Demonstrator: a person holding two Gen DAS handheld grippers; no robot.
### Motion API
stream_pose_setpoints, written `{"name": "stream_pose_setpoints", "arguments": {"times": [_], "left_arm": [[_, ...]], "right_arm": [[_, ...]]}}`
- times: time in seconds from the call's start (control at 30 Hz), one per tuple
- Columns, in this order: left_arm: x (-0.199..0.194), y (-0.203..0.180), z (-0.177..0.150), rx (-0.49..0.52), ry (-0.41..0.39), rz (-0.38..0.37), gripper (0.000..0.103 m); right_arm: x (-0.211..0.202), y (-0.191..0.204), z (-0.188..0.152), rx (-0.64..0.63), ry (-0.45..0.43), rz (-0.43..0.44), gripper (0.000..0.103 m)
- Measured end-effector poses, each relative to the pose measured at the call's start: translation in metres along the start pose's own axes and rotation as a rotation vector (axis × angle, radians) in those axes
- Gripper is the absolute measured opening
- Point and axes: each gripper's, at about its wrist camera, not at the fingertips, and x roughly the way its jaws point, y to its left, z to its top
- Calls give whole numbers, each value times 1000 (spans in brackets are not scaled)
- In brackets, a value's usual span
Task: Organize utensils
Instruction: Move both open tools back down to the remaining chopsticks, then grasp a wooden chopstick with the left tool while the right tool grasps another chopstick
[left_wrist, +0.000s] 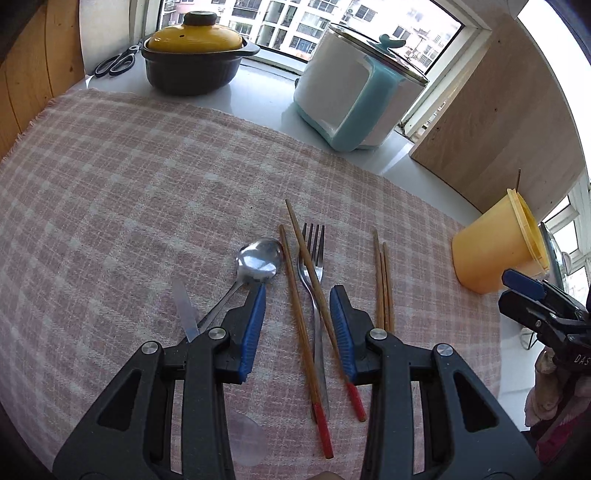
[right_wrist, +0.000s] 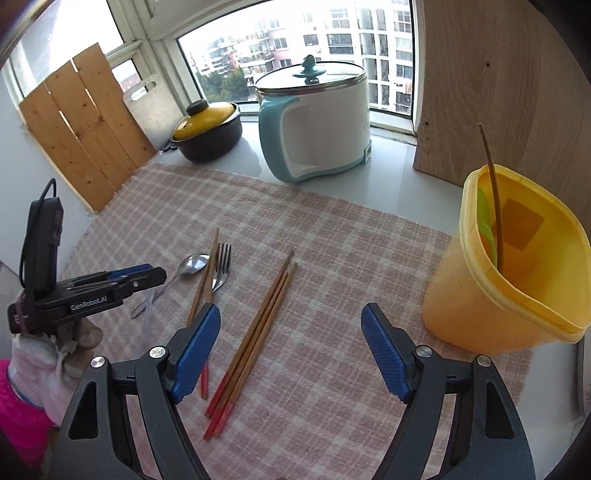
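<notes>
In the left wrist view, far left of the cloth (left_wrist: 110, 177), a clear plastic knife (left_wrist: 184, 310) lies low on the checks, and just right of it a steel spoon (left_wrist: 255, 262) rests bowl up. The left gripper (left_wrist: 297, 325) hangs over the pile, blue pads apart, nothing pinched: the fork (left_wrist: 314, 258) and two red-tipped chopsticks (left_wrist: 295, 302) lie between the fingers on the cloth, one stick crossing the fork's handle. Right of that, a loose bundle of chopsticks (left_wrist: 384, 288) lies side by side. Over at the right edge stands the yellow cup (left_wrist: 495, 254), and below it the right gripper (left_wrist: 532, 295) pokes in.

From the right wrist view, the left gripper shows at middle left, held by a gloved hand (right_wrist: 55, 354). Centre frame, the bundle runs diagonally past the right gripper's left finger. Those jaws stand wide open over bare cloth, empty. At right the cup holds one thin stick (right_wrist: 493, 199) and something green (right_wrist: 485, 218). Upper frame: a yellow-lidded pot (right_wrist: 208, 129) and a white-and-teal cooker (right_wrist: 317, 122) by the window.
</notes>
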Motion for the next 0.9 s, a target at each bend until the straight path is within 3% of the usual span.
{"name": "stream_pose_setpoints", "arguments": {"times": [0.2,0.4,0.9], "left_arm": [[21,-1,-6,0,60,-5,32],[33,3,-5,-32,100,-27,25],[51,0,-1,-16,137,-10,17]], "right_arm": [[43,-2,-2,79,149,45,44],[77,-2,-4,134,249,60,28],[106,3,1,152,302,24,13]]}}
